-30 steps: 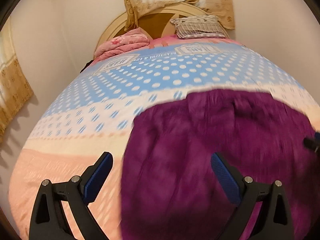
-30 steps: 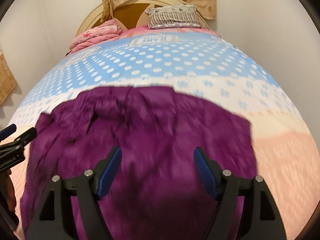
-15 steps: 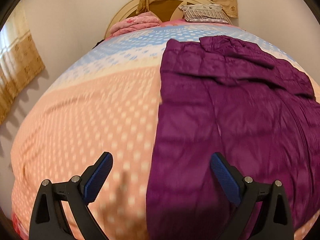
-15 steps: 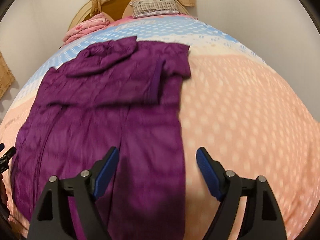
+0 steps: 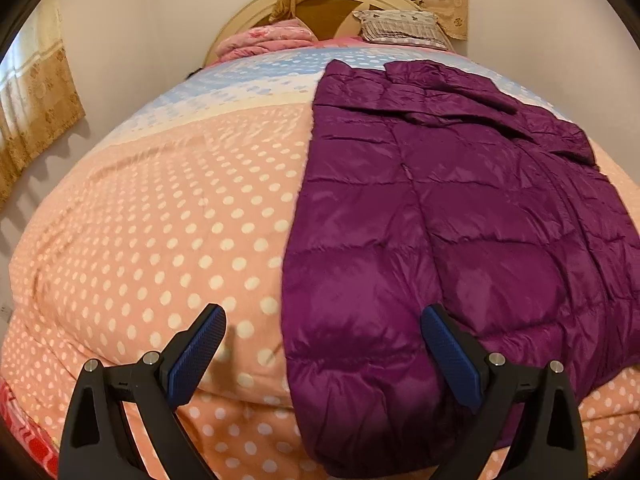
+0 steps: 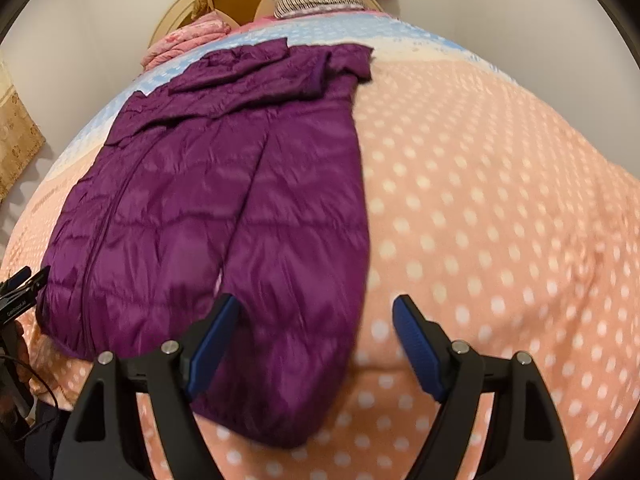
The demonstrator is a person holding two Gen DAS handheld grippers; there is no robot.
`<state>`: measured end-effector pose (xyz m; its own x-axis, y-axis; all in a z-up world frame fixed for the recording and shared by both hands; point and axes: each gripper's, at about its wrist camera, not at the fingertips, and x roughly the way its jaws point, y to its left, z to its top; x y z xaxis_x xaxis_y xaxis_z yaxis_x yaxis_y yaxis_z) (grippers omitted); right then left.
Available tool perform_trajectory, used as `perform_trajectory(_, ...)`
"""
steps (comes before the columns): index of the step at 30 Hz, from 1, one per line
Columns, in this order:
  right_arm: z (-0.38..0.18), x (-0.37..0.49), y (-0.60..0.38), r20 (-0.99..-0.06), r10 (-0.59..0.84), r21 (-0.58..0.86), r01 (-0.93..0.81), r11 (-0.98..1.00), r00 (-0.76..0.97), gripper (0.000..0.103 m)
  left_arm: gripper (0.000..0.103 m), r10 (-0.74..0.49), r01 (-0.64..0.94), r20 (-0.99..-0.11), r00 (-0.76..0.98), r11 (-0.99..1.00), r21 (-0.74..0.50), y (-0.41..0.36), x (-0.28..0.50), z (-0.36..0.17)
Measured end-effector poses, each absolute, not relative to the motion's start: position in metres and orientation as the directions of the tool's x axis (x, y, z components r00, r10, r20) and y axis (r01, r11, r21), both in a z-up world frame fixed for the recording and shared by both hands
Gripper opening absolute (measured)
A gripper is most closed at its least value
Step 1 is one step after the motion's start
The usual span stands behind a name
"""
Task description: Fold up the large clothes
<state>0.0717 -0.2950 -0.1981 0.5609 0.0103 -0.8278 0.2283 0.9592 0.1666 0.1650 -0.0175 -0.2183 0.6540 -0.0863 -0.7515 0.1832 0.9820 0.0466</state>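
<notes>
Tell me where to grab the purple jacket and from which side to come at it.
Likely best: the purple jacket at its two near hem corners, approached from the foot of the bed. It lies flat and lengthwise, hem draped over the near edge, and both grippers, left and right, are open there.
</notes>
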Motion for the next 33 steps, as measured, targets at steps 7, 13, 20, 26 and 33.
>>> perform_trajectory(7,-0.205,0.068,-0.284,-0.832,0.005,0.144,0.207,0.968,0.554,0.066,0.070,-0.210,0.238,-0.786,0.582,0.968,-0.082,-0.016,0.162,-0.221)
perform_trajectory(13,-0.212,0.060,-0.280,-0.856,0.074,0.194,0.186,0.963,0.511,0.029,0.045,-0.246,0.288,-0.783,0.572,0.953,-0.089,-0.020,0.150,-0.217)
perform_trajectory(20,-0.205,0.054,-0.287,-0.820,0.159,0.287,0.155,0.945,0.549,0.008,0.005,-0.266,0.365,-0.735,0.624,0.930,-0.027,-0.026,0.133,-0.195)
perform_trajectory(26,-0.162,0.028,-0.290,-0.756,0.178,0.310,0.104,0.945,0.630,0.007,0.003,-0.319,0.392,-0.644,0.695,0.919,-0.031,-0.010,0.111,-0.148)
perform_trajectory(33,-0.076,-0.025,-0.291,-0.605,0.169,0.318,0.042,0.947,0.778,0.006,0.003,-0.399,0.440,-0.510,0.762,0.897,-0.045,0.007,0.063,-0.074)
